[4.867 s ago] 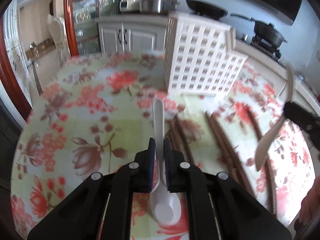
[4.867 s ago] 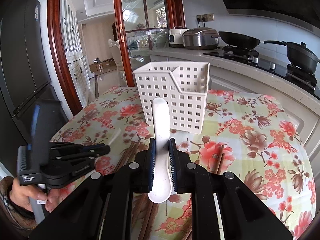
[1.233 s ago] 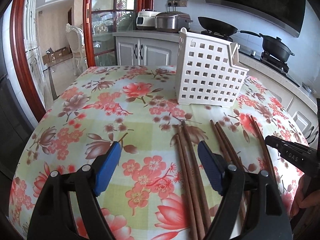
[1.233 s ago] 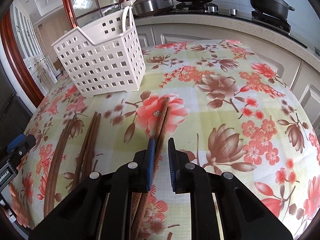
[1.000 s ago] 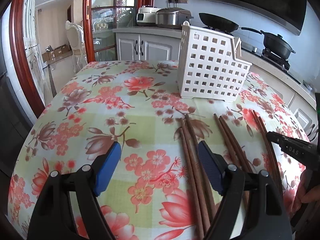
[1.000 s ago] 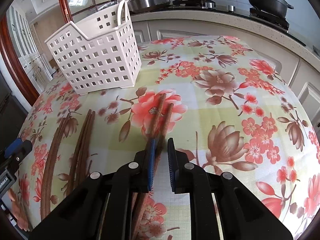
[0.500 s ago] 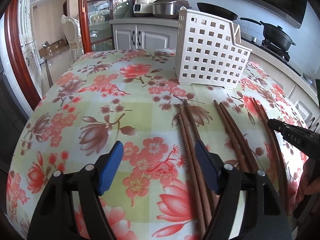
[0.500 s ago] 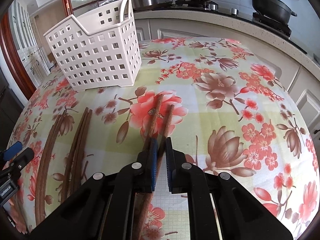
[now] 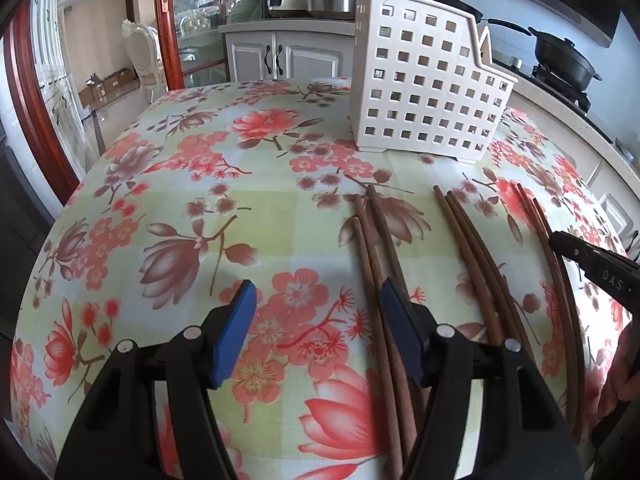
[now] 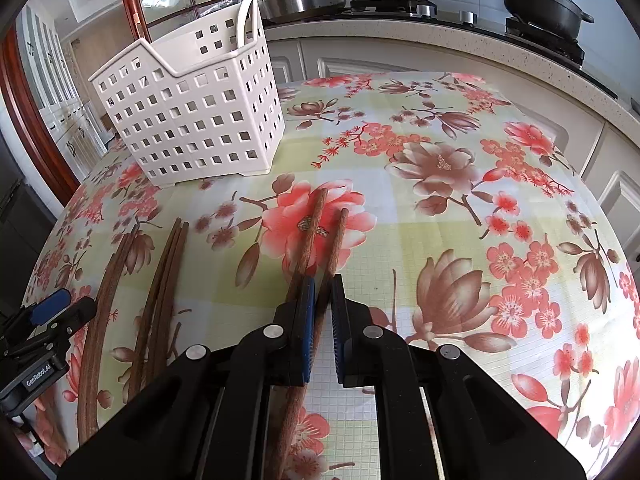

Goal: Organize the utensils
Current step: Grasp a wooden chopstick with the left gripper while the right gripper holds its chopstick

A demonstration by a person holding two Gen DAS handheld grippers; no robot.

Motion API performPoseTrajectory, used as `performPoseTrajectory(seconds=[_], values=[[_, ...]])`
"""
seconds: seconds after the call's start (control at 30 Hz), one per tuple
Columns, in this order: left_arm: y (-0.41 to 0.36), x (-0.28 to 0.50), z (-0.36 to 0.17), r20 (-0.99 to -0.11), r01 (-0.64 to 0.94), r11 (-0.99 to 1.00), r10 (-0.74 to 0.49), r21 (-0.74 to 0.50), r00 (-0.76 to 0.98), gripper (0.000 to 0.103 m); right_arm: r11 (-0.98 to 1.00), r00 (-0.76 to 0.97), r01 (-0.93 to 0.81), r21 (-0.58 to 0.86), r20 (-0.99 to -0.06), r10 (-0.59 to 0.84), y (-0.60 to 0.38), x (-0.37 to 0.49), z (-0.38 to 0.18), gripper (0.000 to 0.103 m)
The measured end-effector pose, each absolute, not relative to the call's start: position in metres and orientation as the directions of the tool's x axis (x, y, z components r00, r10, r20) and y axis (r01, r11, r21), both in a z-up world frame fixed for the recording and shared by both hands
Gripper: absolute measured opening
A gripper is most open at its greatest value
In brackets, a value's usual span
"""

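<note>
A white perforated utensil basket point(image 9: 428, 80) stands on the floral tablecloth; it also shows in the right wrist view point(image 10: 192, 116), with a white spoon handle point(image 10: 246, 20) sticking out of it. Several brown wooden chopsticks lie on the cloth in groups. My left gripper point(image 9: 316, 328) is open, low over the cloth, with a chopstick group point(image 9: 376, 264) by its right finger. My right gripper point(image 10: 320, 312) is shut on one chopstick point(image 10: 334, 244) of a pair; the other chopstick point(image 10: 310, 232) lies just left of it.
More chopsticks point(image 9: 476, 256) lie in the middle, and another pair point(image 9: 556, 264) near the right gripper's tip point(image 9: 592, 264). In the right wrist view further chopsticks point(image 10: 160, 280) lie left, near the left gripper point(image 10: 44, 328). A kitchen counter with pans point(image 10: 540, 0) runs behind the table.
Both spoons held 4.9 s ago are gone from the grippers. Over the last second my right gripper closed onto a chopstick. My left gripper stayed open and edged forward toward the left chopstick group.
</note>
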State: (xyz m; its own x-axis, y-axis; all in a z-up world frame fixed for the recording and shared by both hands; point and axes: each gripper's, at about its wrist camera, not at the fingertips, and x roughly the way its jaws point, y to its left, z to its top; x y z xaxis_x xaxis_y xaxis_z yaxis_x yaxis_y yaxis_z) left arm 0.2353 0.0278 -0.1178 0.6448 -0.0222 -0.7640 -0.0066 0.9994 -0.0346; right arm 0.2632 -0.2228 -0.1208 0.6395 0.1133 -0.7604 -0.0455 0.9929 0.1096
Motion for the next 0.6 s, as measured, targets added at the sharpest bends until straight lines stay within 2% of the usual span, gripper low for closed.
performPoseTrajectory(seconds=[0.17,0.3,0.4,0.6], values=[[0.030,0.235,-0.118,-0.770,-0.004,0.999,-0.033,-0.046,0.637,0.052,0.993,0.639,-0.048,0.104,-0.761,0.111,-0.222,0.263,-0.121,0.009],[0.020,0.235,-0.120,-0.771,0.017,1.000,-0.003,0.009,0.637,0.051,0.994,0.640,-0.048,0.097,-0.761,0.106,-0.221,0.262,-0.121,0.009],[0.017,0.237,-0.120,-0.771,0.023,1.000,-0.010,0.006,0.637,0.049,0.995,0.639,-0.051,0.091,-0.763,0.103,-0.221,0.262,-0.121,0.009],[0.012,0.238,-0.119,-0.769,0.047,0.999,-0.021,0.012,0.639,0.031,0.995,0.626,-0.065,0.072,-0.774,0.097,-0.220,0.269,-0.120,0.009]])
